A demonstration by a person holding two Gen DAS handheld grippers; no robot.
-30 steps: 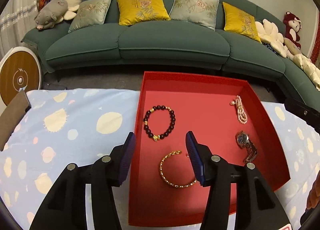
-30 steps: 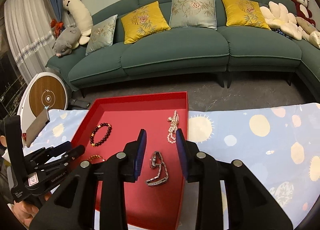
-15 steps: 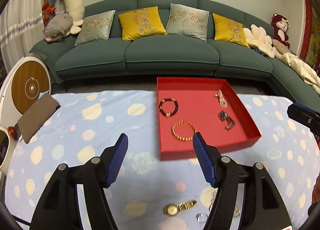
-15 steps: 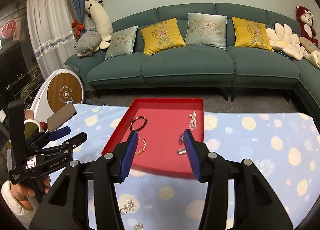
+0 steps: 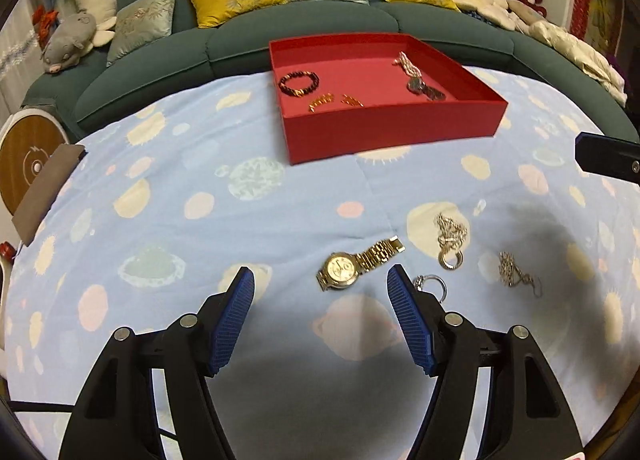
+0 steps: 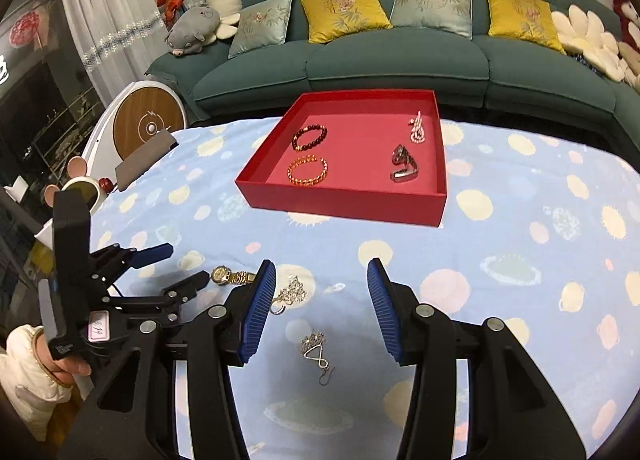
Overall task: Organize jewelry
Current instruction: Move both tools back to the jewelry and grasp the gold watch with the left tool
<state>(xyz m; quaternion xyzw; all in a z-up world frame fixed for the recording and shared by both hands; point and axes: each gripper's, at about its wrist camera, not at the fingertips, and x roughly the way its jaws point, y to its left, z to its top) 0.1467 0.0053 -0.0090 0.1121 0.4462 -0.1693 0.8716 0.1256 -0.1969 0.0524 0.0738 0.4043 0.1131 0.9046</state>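
- Our left gripper (image 5: 320,280) stands wide open with nothing between its blue ribbed pads (image 5: 234,320), tilted down over the pale blue spotted tablecloth (image 5: 200,180).
- Just ahead of its fingertips lies a gold metal wristwatch (image 5: 356,264); a small silver ring (image 5: 430,284) sits by the right pad.
- Our right gripper (image 6: 322,272) is partly open and empty, a silver drop earring (image 6: 316,350) lying on the cloth between its fingers.
- A crumpled silver chain necklace (image 6: 292,294) rests beside its left pad.
- Farther off, the shallow red square tray (image 6: 340,202) holds a dark beaded bracelet (image 6: 310,137), a gold bangle (image 6: 307,171), a pearl strand (image 6: 417,128) and a silver watch (image 6: 404,166).
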